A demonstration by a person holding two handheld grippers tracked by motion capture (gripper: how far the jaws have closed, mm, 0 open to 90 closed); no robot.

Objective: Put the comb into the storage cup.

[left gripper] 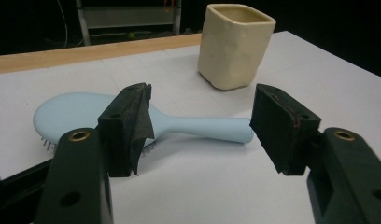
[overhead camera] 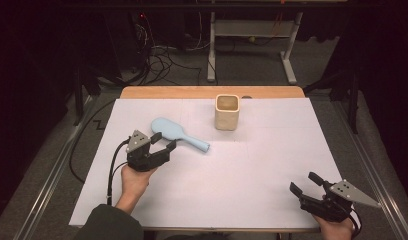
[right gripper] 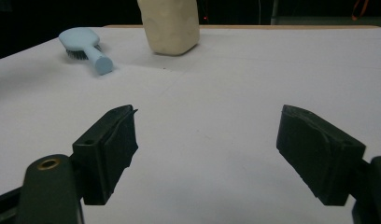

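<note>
A light blue hairbrush lies bristles down on the white table sheet, its handle pointing right toward a cream square cup. My left gripper is open just in front of the brush. In the left gripper view the brush handle lies across the gap beyond the pads, untouched, with the cup behind it. My right gripper rests open near the table's front right corner, nothing between its jaws. From the right gripper view the brush and the cup are far off.
The white sheet covers the table, with a wooden strip bare along the far edge. Beyond it stand a metal frame and loose cables on the floor. Rails run along both table sides.
</note>
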